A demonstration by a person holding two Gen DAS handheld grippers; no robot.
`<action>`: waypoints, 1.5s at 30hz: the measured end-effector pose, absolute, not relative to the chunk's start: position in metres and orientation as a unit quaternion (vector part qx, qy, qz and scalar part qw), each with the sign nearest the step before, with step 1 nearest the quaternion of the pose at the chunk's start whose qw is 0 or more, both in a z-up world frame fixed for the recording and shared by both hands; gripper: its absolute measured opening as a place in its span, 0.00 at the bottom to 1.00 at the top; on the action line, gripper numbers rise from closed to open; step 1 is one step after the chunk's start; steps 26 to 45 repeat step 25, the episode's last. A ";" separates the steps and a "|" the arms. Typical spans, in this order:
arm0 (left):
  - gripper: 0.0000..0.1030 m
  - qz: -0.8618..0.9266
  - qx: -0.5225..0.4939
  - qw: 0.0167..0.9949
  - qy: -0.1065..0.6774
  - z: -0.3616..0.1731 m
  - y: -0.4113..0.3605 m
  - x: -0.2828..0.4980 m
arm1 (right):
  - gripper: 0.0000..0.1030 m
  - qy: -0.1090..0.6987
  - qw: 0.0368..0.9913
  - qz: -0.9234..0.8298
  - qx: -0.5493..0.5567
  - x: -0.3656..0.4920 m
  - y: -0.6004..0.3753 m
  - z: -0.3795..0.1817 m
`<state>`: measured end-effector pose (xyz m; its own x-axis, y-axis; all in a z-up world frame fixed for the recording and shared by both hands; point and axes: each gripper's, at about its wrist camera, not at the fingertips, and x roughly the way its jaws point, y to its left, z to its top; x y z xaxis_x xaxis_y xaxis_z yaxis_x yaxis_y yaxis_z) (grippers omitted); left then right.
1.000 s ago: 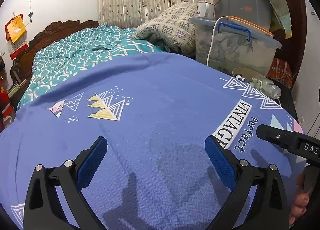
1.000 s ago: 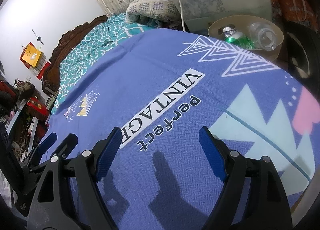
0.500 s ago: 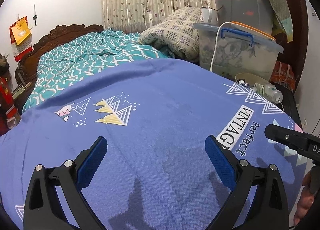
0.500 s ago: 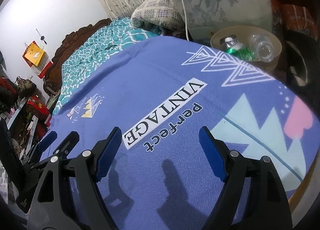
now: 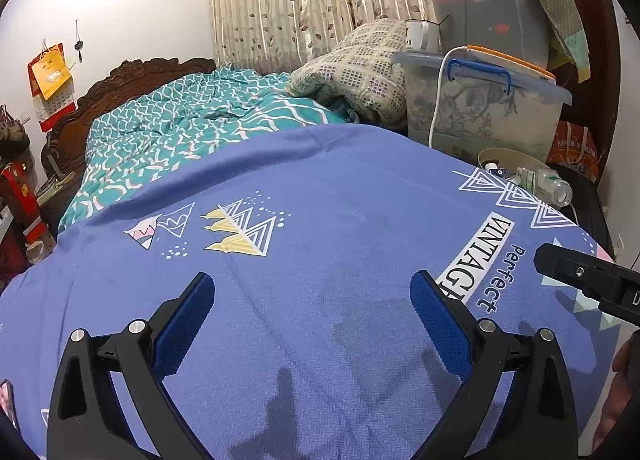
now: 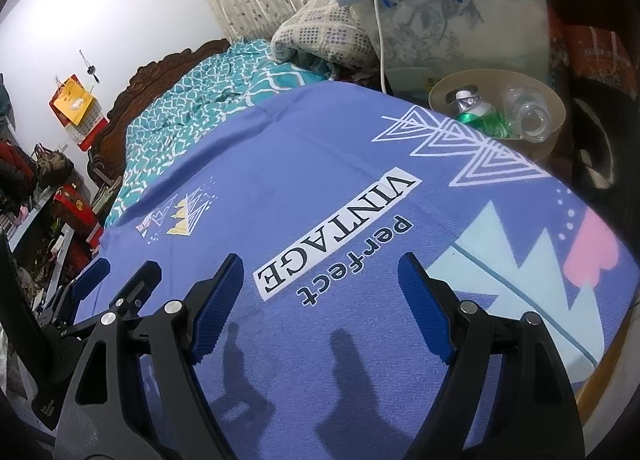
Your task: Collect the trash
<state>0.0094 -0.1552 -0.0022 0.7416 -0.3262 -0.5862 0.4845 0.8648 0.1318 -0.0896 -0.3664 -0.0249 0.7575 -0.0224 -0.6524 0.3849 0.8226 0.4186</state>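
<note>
Both released and holding nothing: left gripper [image 5: 311,312] and right gripper [image 6: 320,296] above the bare blue blanket [image 6: 320,163], jaws spread wide. No trash on the blanket; all of it far right, off the bed's edge, in the tan bin [image 6: 556,139]: a crushed green can [image 6: 478,117] and a clear bottle [image 6: 528,113], mouth toward the camera. Nearer to the right gripper, probably.

Blue printed blanket [image 5: 320,219] covers bed. Teal quilt [image 5: 192,127] beyond it, near carved headboard [image 5: 132,75]. Folded checked quilt [image 5: 360,67] beside clear storage box [image 5: 488,115]. Mug [image 5: 418,35] on box lid.
</note>
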 end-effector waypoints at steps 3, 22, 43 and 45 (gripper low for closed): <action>0.92 -0.217 0.140 0.923 0.286 -0.003 -0.156 0.010 | 0.77 0.331 0.896 -0.112 0.275 -0.088 -0.365 -0.026; 0.92 -0.208 0.110 0.919 0.317 -0.004 -0.144 0.025 | 0.80 0.331 0.898 -0.102 0.271 -0.086 -0.359 -0.030; 0.92 -0.207 0.101 0.919 0.320 -0.004 -0.141 0.027 | 0.80 0.332 0.898 -0.102 0.270 -0.086 -0.358 -0.030; 0.92 -0.207 0.101 0.919 0.320 -0.004 -0.141 0.027 | 0.80 0.332 0.898 -0.102 0.270 -0.086 -0.358 -0.030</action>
